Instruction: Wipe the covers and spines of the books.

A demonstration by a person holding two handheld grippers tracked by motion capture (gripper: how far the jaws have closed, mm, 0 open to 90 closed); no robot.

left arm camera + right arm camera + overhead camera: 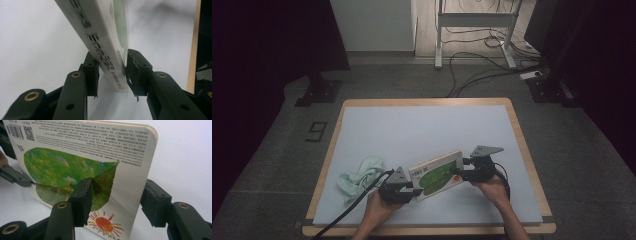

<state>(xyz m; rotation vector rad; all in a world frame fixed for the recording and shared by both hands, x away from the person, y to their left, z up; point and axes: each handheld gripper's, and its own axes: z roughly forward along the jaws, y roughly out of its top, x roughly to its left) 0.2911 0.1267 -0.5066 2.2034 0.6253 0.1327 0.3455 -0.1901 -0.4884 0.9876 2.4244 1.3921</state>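
Book (437,175) sits lifted off the tabletop (427,130), betw. both claws. Left claw (401,192) is clamped on its spine end; right claw (466,174) straddles the far edge, grip unclear. Pick-up looks done; placing it remains. Cloth (359,177) lies just left of left claw.

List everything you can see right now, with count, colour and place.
book: one, white cover with a green leaf and red sun, near edge of the table, held between both grippers
cloth: one, pale green, crumpled, left of the book
table: one, pale top with wooden rim, centre
stand: one, white, on the floor behind the table
cables: several, dark, on the floor by the stand
left hand-held gripper: one, black, jaws on the book's spine end
right hand-held gripper: one, black, astride the book's other end
hands: two, bottom edge
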